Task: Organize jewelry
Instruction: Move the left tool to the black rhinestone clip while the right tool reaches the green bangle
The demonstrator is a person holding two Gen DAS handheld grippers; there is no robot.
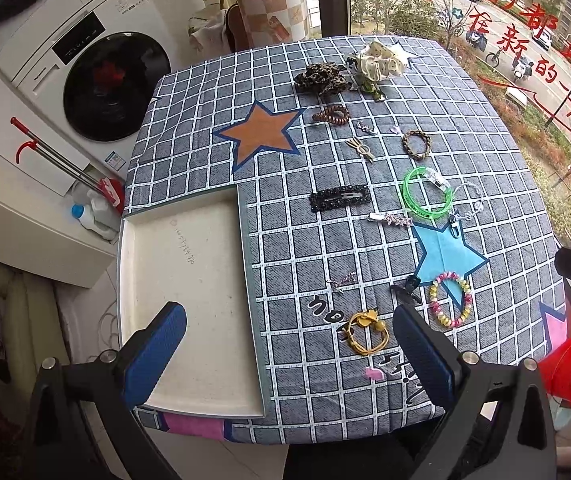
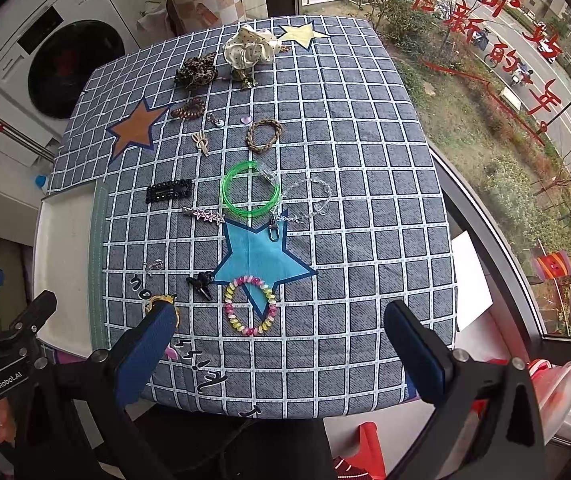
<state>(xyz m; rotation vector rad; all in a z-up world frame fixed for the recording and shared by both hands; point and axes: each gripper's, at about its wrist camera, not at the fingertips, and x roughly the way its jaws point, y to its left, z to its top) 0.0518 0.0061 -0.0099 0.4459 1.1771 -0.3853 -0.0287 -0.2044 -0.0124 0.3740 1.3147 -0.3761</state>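
At the left edge of the worktop (image 1: 485, 128) sits my white tray (image 1: 189, 264), with nothing in it. My left tool (image 1: 289, 346) hangs wide open over its near corner, gripping nothing. Right of the tray, on the checked cloth, the jewelry lies scattered: one black rhinestone clip (image 1: 339, 199), one yellow hair tie (image 1: 366, 333), one green bangle (image 1: 427, 195), one pastel bead bracelet (image 1: 450, 300), one braided bracelet (image 1: 416, 144). Far back lie two scrunchies, a leopard scrunchie (image 1: 321, 78) and a cream scrunchie (image 1: 381, 62). My right tool (image 2: 281, 346) hovers wide open, empty, near the pastel beads.
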